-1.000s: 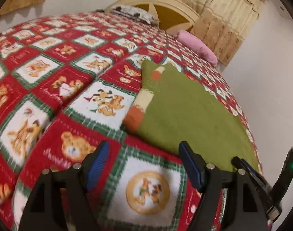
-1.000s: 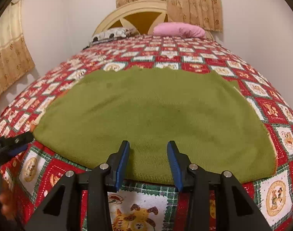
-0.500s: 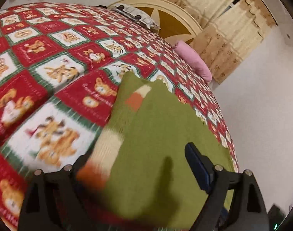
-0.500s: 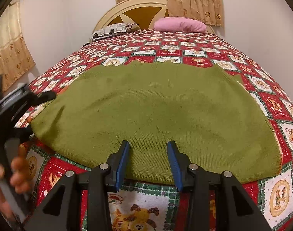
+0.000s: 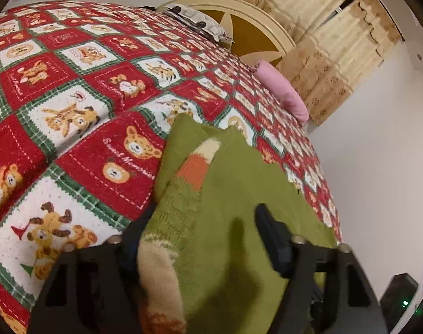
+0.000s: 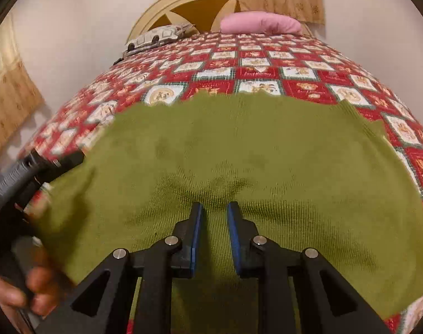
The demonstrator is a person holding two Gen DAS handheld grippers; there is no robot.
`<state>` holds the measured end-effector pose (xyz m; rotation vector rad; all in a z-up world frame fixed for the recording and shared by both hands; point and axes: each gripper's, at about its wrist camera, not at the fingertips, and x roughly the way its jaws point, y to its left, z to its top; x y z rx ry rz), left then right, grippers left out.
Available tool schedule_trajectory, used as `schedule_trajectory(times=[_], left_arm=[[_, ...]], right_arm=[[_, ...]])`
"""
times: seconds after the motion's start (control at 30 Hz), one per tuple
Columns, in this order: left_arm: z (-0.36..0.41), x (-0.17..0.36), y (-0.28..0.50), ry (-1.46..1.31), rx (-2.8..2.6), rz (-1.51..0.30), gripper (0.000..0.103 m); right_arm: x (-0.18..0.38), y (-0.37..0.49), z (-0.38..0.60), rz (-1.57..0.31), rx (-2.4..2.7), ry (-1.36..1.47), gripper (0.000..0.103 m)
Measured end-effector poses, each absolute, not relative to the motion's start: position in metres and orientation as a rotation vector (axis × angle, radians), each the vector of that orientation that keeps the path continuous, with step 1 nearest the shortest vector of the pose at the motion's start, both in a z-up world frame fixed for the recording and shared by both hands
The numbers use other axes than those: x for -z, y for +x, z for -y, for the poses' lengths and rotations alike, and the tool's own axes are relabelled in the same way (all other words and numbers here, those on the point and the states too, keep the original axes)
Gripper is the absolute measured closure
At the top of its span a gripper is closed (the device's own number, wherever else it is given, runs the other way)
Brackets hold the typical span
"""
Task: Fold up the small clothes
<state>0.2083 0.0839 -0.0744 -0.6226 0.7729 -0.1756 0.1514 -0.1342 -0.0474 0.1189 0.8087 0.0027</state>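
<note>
A green knitted sweater point(image 6: 253, 161) lies spread flat on the bed; it also shows in the left wrist view point(image 5: 239, 183). Its sleeve point(image 5: 194, 164) with orange and cream stripes is folded along the left edge. My left gripper point(image 5: 203, 233) is open with its jaws astride the sleeve's cuff end; the left finger is partly hidden by the sleeve. The left gripper also shows at the sweater's left edge in the right wrist view point(image 6: 44, 164). My right gripper point(image 6: 213, 222) is open, jaws narrowly apart, low over the sweater's near hem, with cloth between the pads.
A red, green and white patchwork blanket point(image 5: 80, 117) with bear pictures covers the bed. A pink pillow point(image 6: 261, 23) and a patterned pillow point(image 6: 158, 37) lie by the yellow headboard point(image 6: 189, 8). Curtains point(image 5: 336, 41) hang behind. A wall runs along the bed's right side.
My left gripper has moved forward from the blanket onto the sleeve, which now lies between its jaws. My right gripper has moved forward over the hem and its jaws have narrowed.
</note>
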Motion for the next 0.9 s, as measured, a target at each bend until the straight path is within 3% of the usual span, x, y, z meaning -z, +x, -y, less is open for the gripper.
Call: schedule_trajectory(times=[0.03, 0.07, 0.1, 0.5, 0.9], left_arm=[[-0.084, 0.075, 0.208, -0.62, 0.167, -0.775, 0.045], [-0.084, 0.074, 0.208, -0.62, 0.163, -0.775, 0.057], [-0.083, 0.072, 0.208, -0.613, 0.158, -0.776, 0.076], [-0.016, 0.013, 0.2, -0.275, 0.281, -0.639, 0.077], [0.023, 0.047, 0.2, -0.166, 0.39, -0.719, 0.077]], right_arm=[[0.046, 0.15, 0.133, -0.808, 0.001, 0.11, 0.084], [0.046, 0.151, 0.132, -0.81, 0.005, 0.106, 0.084], [0.046, 0.15, 0.132, -0.809, 0.005, 0.106, 0.084], [0.048, 0.147, 0.138, -0.783, -0.001, 0.141, 0.084], [0.049, 0.147, 0.142, -0.779, -0.016, 0.166, 0.083]])
